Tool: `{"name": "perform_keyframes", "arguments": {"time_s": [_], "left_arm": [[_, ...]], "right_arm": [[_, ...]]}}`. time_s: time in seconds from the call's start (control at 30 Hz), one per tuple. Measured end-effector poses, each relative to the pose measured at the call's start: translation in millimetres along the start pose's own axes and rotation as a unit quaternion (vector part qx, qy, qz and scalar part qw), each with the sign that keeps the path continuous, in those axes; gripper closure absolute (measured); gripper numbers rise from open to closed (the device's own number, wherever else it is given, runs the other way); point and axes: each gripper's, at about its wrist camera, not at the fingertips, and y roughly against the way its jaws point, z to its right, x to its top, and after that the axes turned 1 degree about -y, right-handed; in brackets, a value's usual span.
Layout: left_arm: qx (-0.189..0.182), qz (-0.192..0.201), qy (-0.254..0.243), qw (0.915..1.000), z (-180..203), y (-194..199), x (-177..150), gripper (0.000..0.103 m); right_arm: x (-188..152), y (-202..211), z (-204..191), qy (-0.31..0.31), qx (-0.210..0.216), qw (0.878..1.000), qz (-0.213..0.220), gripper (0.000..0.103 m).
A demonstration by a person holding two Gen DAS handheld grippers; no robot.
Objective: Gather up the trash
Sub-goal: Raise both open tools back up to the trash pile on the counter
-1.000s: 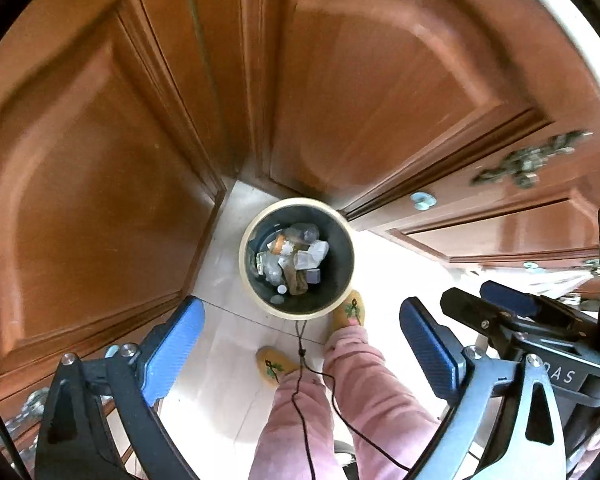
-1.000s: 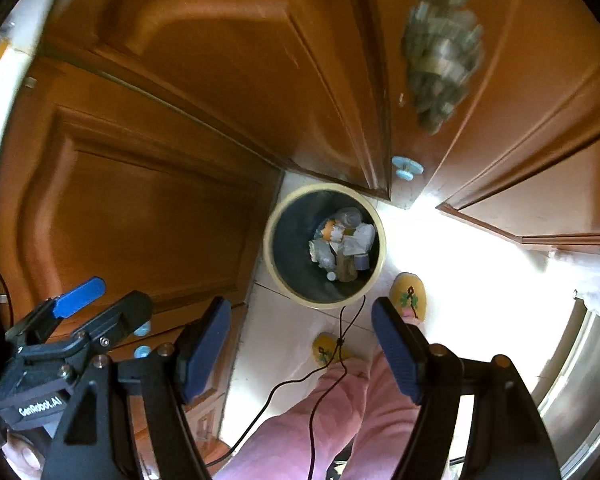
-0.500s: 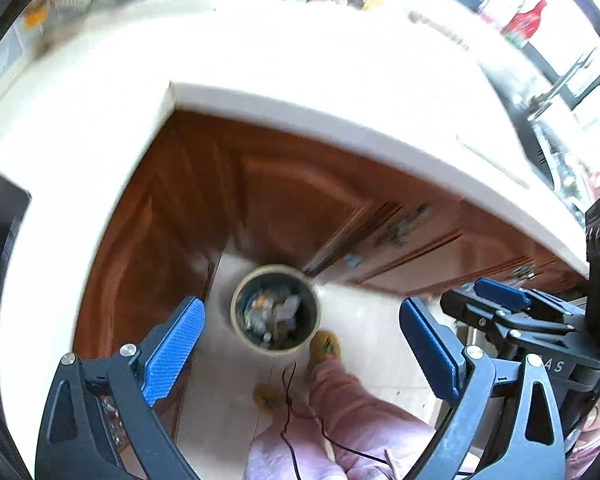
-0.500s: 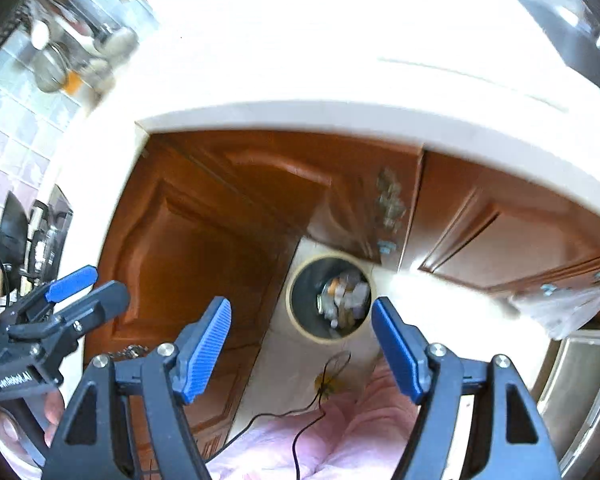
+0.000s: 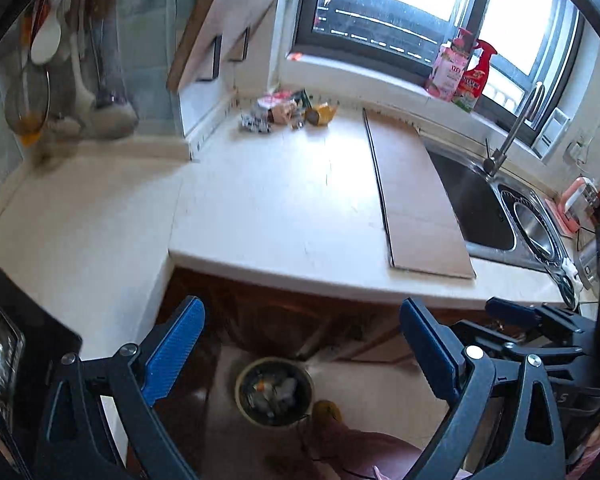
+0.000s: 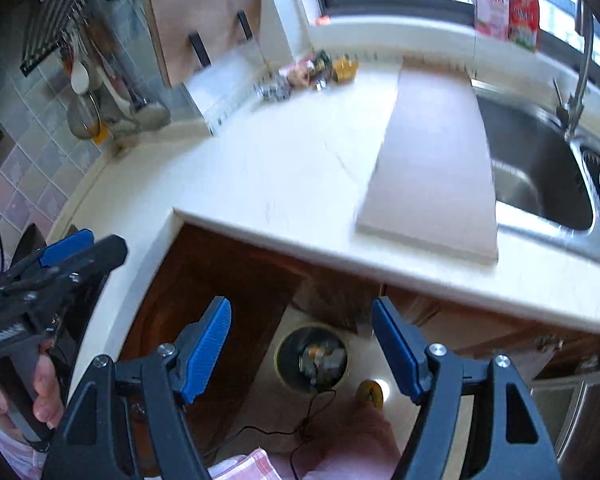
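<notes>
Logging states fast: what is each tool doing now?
Left tool: open, holding nothing.
Right tool: open, holding nothing.

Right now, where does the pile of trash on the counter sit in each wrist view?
Left wrist: pile of trash upper centre, at the counter's back edge below the window.
Right wrist: pile of trash upper centre, same back corner, blurred.
Shared landmark: the cardboard sheet lies just right of it, beside the sink; the trash bin stands on the floor.
</notes>
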Motion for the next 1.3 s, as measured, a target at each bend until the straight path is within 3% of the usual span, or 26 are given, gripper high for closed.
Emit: {"name": "perform_keyframes", "arguments": {"time_s": [0.2, 0.5, 0.73, 0.93, 1.3], "left_arm": [[0.018, 0.02, 0.003, 0.9996, 1, -6, 46, 0.006], [0.064, 0.038, 0.014, 0.9971, 16, -55, 141, 0.006], [0.089, 0.02, 0.043, 0.9949, 16, -127, 200, 0.006], [0.097, -0.013, 0.093, 0.9908, -3, -196, 222, 0.012], [0.108, -0.022, 0.217, 0.97, -63, -298, 249, 0.02]], "right_arm": [[58, 18, 7, 0.029, -0.001, 0.999, 0.036, 0.029], [168, -12, 41, 0.047, 0.019, 0.998, 0.04, 0.03], [250, -67, 79, 0.032, 0.042, 0.998, 0.018, 0.03], [306, -127, 98, 0.021, 0.053, 0.998, -0.007, 0.03], [367, -244, 121, -0.056, 0.081, 0.993, -0.064, 0.03]]}}
